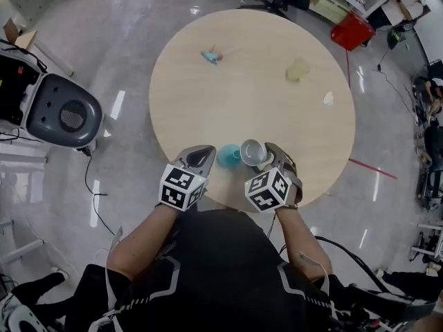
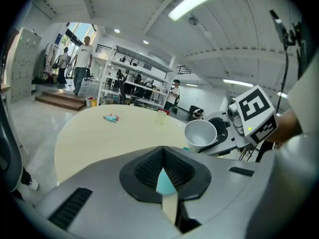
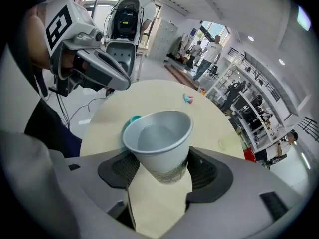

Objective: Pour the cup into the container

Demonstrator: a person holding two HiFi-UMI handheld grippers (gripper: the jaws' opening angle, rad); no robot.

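Note:
A white paper cup [image 1: 252, 151] is tilted between the jaws of my right gripper [image 1: 266, 156], which is shut on its lower body. The right gripper view looks into the cup [image 3: 158, 138], where a pale level line shows low inside. Its rim leans toward the small teal container [image 1: 227, 156], which stands on the table just left of the cup. Only the container's edge [image 3: 133, 119] peeks out behind the rim. My left gripper [image 1: 205, 153] is shut, its tip beside the container's left side. I cannot tell whether it touches. A sliver of teal [image 2: 164, 182] shows past its closed jaws.
The round beige table [image 1: 208, 102] also carries a small teal toy [image 1: 211, 56] at the far left, a translucent cup [image 1: 298, 69] at the far right and a white scrap [image 1: 328, 99]. A grey machine [image 1: 62, 113] stands on the floor at left. People stand in the background.

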